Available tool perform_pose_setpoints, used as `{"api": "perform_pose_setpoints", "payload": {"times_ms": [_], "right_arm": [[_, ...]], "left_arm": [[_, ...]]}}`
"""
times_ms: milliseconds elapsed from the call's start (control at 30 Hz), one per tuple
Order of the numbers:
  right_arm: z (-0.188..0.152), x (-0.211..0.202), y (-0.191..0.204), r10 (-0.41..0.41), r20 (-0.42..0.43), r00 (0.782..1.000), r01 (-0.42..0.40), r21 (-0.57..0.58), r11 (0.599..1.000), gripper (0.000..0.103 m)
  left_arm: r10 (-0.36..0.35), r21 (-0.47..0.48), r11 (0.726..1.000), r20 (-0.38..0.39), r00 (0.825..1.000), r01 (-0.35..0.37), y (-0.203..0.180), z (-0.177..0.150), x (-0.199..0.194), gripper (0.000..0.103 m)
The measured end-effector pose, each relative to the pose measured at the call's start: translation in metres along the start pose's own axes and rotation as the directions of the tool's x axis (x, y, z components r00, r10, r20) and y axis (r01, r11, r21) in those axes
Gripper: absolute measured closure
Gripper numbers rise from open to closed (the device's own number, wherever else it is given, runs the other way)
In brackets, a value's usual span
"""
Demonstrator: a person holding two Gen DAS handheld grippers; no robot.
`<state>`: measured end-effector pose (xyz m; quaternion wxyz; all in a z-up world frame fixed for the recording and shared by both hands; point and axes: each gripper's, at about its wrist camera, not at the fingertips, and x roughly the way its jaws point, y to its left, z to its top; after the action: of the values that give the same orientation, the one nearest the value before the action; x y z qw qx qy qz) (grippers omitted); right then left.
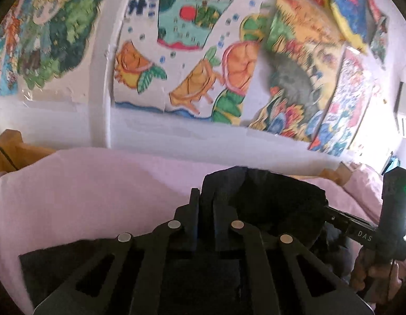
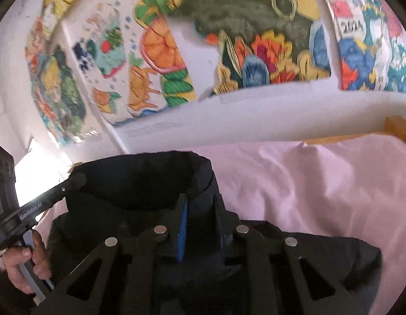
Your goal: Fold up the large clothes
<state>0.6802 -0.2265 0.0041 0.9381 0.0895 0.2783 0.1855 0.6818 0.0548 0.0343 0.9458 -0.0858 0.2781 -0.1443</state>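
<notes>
A dark puffy jacket (image 2: 140, 204) lies on a bed covered with a pink sheet (image 2: 321, 183). Its high collar stands up toward the wall, and the body of the jacket spreads to both sides under the two tools.

The left gripper (image 1: 204, 202) has its fingers (image 1: 193, 204) drawn narrow, almost together. They sit right at the edge of the dark cloth beside the collar. The cloth seems to be pinched between them, but the black fingers against the black cloth make this hard to confirm. In the right wrist view this same tool comes in from the left side, with a person's hand (image 2: 24, 265) around its handle, and its tip lies on the collar.

The right gripper (image 2: 200, 210) also has its fingers narrow. They press into the jacket just below the collar, with dark cloth bunched between them, and a blue pad shows on the inner side of one finger. In the left wrist view this tool enters from the right, held by the person's other hand (image 1: 378, 270).

Behind the bed, a white wall (image 1: 58, 120) carries many colourful drawings (image 1: 187, 73) of flowers, plants and an animal. A piece of wooden bed frame (image 1: 11, 149) shows at the far edge of the sheet.
</notes>
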Motion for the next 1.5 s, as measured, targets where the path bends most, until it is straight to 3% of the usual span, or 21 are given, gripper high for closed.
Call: {"api": "perform_pose_setpoints", "payload": {"times_ms": [167,367,533,933,1100,1333,1400,1500], "right_arm": [[-0.015,-0.052,0.012,0.033,0.029,0.999,-0.03,-0.106,0.994,0.087],[-0.055,-0.09,0.025,0.016,0.011,1.0,-0.013,-0.253,0.967,0.089],[-0.089,-0.092,0.03,-0.053,-0.022,0.998,0.042,-0.36,0.932,0.09],[-0.133,-0.061,0.024,-0.148,-0.064,0.987,0.108,-0.418,0.902,0.089],[-0.117,-0.082,0.022,-0.077,-0.067,0.995,0.048,-0.362,0.931,0.086],[-0.061,-0.119,0.031,0.059,0.062,0.996,-0.041,-0.257,0.965,0.083],[-0.048,-0.108,0.035,0.075,0.049,0.996,-0.063,-0.21,0.976,0.083],[-0.045,-0.074,0.042,0.046,-0.039,0.998,-0.052,-0.173,0.984,0.083]], "left_arm": [[-0.038,0.04,0.999,0.035,0.999,0.037,-0.002,-0.019,-0.055,0.099],[-0.084,0.046,0.995,0.007,0.996,0.083,0.001,-0.059,-0.095,0.1],[-0.058,0.055,0.997,-0.043,0.997,0.06,0.002,-0.087,-0.094,0.1],[-0.012,0.074,0.997,-0.099,0.995,0.02,0.018,-0.128,-0.061,0.1],[0.004,0.111,0.994,-0.081,0.997,0.006,0.014,-0.129,-0.065,0.1],[-0.005,0.119,0.993,-0.075,0.997,0.014,0.015,-0.13,-0.065,0.1],[-0.015,0.119,0.993,-0.071,0.997,0.023,0.015,-0.13,-0.067,0.1],[-0.029,0.12,0.992,-0.076,0.997,0.038,0.016,-0.128,-0.07,0.099]]}}
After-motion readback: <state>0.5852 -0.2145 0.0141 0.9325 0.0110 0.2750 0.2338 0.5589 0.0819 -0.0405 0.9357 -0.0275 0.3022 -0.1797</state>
